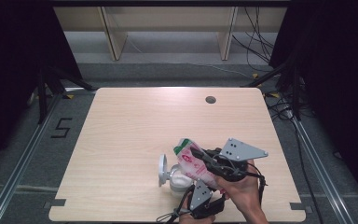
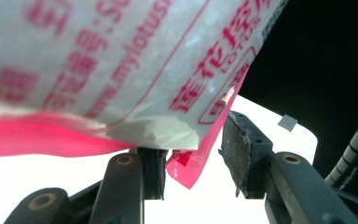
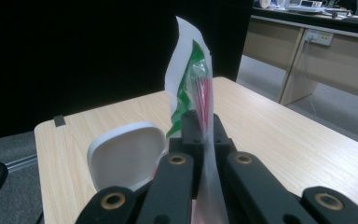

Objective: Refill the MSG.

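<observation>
A plastic pouch (image 1: 193,163) with pink print and a green top edge hangs tilted over the front right of the table. My right gripper (image 1: 203,157), under its grey plate, is shut on the pouch (image 3: 193,79), which stands up thin between its closed pads (image 3: 204,126). My left gripper (image 1: 198,185) sits just below, near the table's front edge. In the left gripper view the pouch (image 2: 121,60) fills the top, and its pink lower corner hangs between my left gripper's (image 2: 193,158) parted jaws. The right-hand pad (image 2: 235,154) stands clear of it.
A white tub (image 1: 177,181) with its round lid (image 1: 162,169) flipped up stands on the wooden table (image 1: 135,130) just left of the pouch; the lid (image 3: 126,156) also shows beside my right jaws. A cable hole (image 1: 210,99) lies at the back. Black curtains flank the table.
</observation>
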